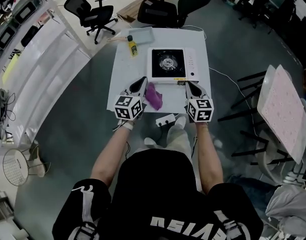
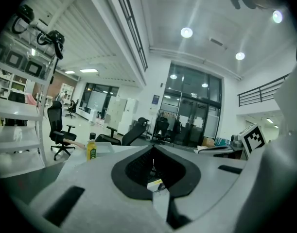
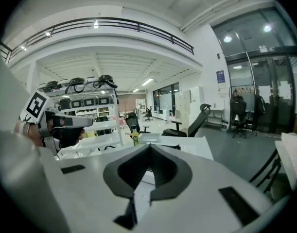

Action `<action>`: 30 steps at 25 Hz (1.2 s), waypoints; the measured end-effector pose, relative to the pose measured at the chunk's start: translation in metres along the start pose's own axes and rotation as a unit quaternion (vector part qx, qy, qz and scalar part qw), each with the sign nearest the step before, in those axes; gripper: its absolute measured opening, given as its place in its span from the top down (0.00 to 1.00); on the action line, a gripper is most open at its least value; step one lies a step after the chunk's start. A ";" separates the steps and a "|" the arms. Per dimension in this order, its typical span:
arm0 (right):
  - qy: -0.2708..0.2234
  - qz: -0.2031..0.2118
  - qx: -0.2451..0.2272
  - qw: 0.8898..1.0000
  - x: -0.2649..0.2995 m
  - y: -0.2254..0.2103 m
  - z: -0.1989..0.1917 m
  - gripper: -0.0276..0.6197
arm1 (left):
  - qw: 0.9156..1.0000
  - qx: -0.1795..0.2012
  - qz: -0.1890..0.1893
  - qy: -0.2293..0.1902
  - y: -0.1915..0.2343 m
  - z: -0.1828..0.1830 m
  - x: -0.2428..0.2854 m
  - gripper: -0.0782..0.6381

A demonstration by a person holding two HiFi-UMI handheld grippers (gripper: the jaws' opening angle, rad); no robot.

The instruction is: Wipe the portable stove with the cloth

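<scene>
The portable stove, white with a black burner, sits on the white table. A purple cloth lies crumpled near the table's front edge, just right of my left gripper. In the left gripper view that gripper has its jaws together with no cloth between them. My right gripper hovers by the stove's front right corner. Its jaws are shut on nothing. Both grippers point almost level across the table, raised above it.
A yellow bottle and a shallow grey tray stand at the table's far left. A small white box sits at the near edge. Office chairs stand beyond the table, and a pink-topped table is at the right.
</scene>
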State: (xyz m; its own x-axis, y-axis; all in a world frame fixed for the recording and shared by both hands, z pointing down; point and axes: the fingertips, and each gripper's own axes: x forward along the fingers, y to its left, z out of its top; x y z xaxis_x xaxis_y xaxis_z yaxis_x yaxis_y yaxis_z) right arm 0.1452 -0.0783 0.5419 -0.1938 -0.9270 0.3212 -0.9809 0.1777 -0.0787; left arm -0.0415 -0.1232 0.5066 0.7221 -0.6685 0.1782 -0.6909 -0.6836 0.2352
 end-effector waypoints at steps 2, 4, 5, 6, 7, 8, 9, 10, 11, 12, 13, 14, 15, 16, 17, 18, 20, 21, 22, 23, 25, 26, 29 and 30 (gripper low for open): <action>-0.001 -0.007 0.003 1.000 -0.006 -0.006 0.000 0.94 | 1.000 0.003 -0.007 0.003 -0.007 -0.002 0.002 0.88; -0.001 -0.013 0.007 1.000 -0.011 -0.011 -0.002 0.94 | 1.000 0.004 -0.012 0.006 -0.012 -0.004 0.004 0.88; -0.001 -0.016 0.008 1.000 -0.013 -0.014 -0.002 0.94 | 1.000 0.005 -0.014 0.007 -0.015 -0.006 0.004 0.88; -0.001 -0.018 0.008 1.000 -0.016 -0.016 -0.003 0.94 | 1.000 0.006 -0.016 0.009 -0.018 -0.006 0.005 0.88; -0.001 -0.020 0.009 1.000 -0.018 -0.018 -0.004 0.94 | 1.000 0.007 -0.017 0.010 -0.021 -0.007 0.005 0.88; -0.001 -0.021 0.011 1.000 -0.020 -0.021 -0.005 0.94 | 1.000 0.009 -0.019 0.011 -0.024 -0.008 0.006 0.88; -0.001 -0.023 0.012 1.000 -0.021 -0.023 -0.006 0.94 | 1.000 0.011 -0.020 0.012 -0.026 -0.008 0.006 0.88; -0.001 -0.024 0.014 1.000 -0.022 -0.025 -0.007 0.94 | 1.000 0.013 -0.021 0.013 -0.028 -0.009 0.007 0.88; -0.001 -0.024 0.016 1.000 -0.022 -0.026 -0.008 0.94 | 1.000 0.015 -0.022 0.014 -0.029 -0.009 0.007 0.88; -0.001 -0.024 0.017 1.000 -0.022 -0.027 -0.009 0.94 | 0.999 0.016 -0.022 0.016 -0.030 -0.010 0.008 0.88; 0.000 -0.024 0.018 1.000 -0.021 -0.027 -0.009 0.94 | 0.999 0.018 -0.022 0.017 -0.030 -0.010 0.008 0.88; 0.000 -0.023 0.019 1.000 -0.021 -0.027 -0.010 0.94 | 0.999 0.019 -0.022 0.018 -0.031 -0.011 0.009 0.88; 0.001 -0.022 0.020 1.000 -0.021 -0.028 -0.010 0.94 | 0.999 0.020 -0.022 0.018 -0.032 -0.011 0.010 0.88; 0.002 -0.020 0.020 1.000 -0.021 -0.028 -0.011 0.94 | 0.999 0.020 -0.022 0.018 -0.033 -0.011 0.011 0.88; 0.002 -0.019 0.020 1.000 -0.021 -0.028 -0.012 0.94 | 0.999 0.021 -0.022 0.018 -0.033 -0.011 0.011 0.88; 0.003 -0.019 0.020 1.000 -0.021 -0.029 -0.013 0.94 | 0.999 0.023 -0.022 0.019 -0.035 -0.012 0.012 0.88; 0.003 -0.017 0.020 1.000 -0.021 -0.029 -0.013 0.94 | 0.999 0.026 -0.022 0.020 -0.037 -0.013 0.012 0.88; 0.002 -0.016 0.020 1.000 -0.021 -0.029 -0.012 0.94 | 0.999 0.027 -0.022 0.020 -0.037 -0.013 0.012 0.88; 0.002 -0.015 0.019 1.000 -0.021 -0.030 -0.011 0.94 | 0.999 0.028 -0.021 0.021 -0.037 -0.013 0.013 0.88; 0.003 -0.015 0.019 1.000 -0.020 -0.030 -0.011 0.94 | 0.999 0.027 -0.021 0.021 -0.037 -0.014 0.013 0.88; 0.004 -0.014 0.019 1.000 -0.019 -0.031 -0.011 0.94 | 0.999 0.026 -0.020 0.022 -0.036 -0.015 0.014 0.88; 0.004 -0.014 0.018 1.000 -0.019 -0.031 -0.010 0.94 | 0.999 0.026 -0.019 0.023 -0.036 -0.015 0.013 0.88; 0.006 -0.011 0.016 1.000 -0.018 -0.032 -0.010 0.94 | 0.999 0.026 -0.018 0.023 -0.036 -0.015 0.013 0.88; 0.006 -0.010 0.015 1.000 -0.017 -0.032 -0.010 0.94 | 0.999 0.026 -0.017 0.023 -0.036 -0.015 0.014 0.88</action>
State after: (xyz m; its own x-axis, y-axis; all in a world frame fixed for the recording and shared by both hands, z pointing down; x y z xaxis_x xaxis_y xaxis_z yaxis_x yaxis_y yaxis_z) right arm 0.1801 -0.0648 0.5483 -0.1742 -0.9262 0.3344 -0.9837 0.1486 -0.1010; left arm -0.0062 -0.1034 0.5154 0.7455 -0.6309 0.2149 -0.6657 -0.7212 0.1918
